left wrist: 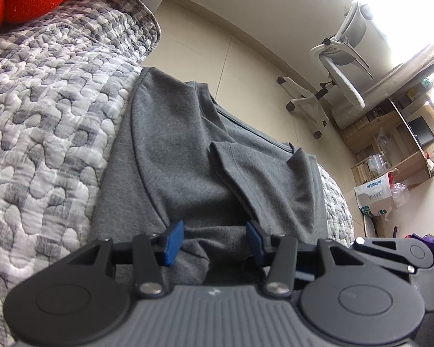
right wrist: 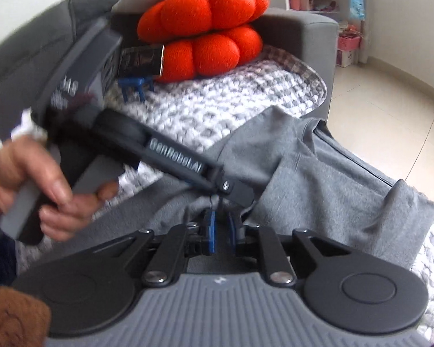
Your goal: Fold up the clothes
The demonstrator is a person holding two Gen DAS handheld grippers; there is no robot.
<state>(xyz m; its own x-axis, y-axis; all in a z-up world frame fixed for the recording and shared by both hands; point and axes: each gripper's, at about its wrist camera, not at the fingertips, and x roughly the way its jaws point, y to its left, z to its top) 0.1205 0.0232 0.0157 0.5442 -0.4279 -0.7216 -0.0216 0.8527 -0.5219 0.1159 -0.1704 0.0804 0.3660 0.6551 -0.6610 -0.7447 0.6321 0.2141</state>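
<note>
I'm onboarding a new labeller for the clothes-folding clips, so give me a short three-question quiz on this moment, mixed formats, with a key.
1. True or false: the grey T-shirt lies on a quilted grey and white cover.
2. Multiple choice: how do the left gripper's jaws stand in the left wrist view? A) pressed flat together B) apart, with grey cloth between the blue pads C) out of view
3. Fill in: in the right wrist view the stacked cushions on the sofa are ____ in colour.

Key: 1 true; 2 B; 3 orange-red.
</note>
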